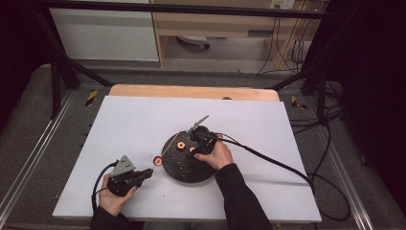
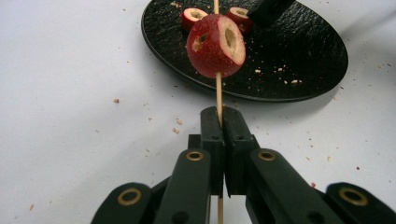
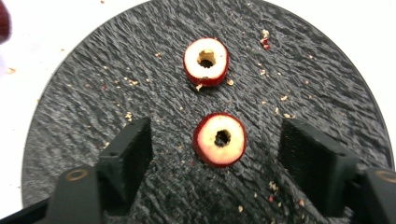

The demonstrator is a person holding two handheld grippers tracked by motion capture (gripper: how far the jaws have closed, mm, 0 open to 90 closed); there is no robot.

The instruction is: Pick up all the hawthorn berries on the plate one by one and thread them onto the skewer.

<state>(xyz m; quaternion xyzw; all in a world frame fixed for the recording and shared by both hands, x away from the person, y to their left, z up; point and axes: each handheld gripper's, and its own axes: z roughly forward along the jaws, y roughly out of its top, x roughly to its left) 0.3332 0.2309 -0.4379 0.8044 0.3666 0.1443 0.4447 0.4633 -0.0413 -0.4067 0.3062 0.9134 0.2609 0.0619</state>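
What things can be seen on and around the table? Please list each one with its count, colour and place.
Skewered fruit piece: one, red with pale cut face, on the stick just beside the plate.
Wooden stick: one, light tan, clamped in the left gripper, running out over the plate.
Cored fruit pieces: two, red skin and pale flesh, lying on the plate.
Plate: one, black, round, mid-table.
Crumbs: many, brownish, scattered on plate and table.
Table: one, white top.
Left gripper: one, black, jaws shut on the stick.
Right gripper: one, black, jaws open either side of the nearer fruit piece.
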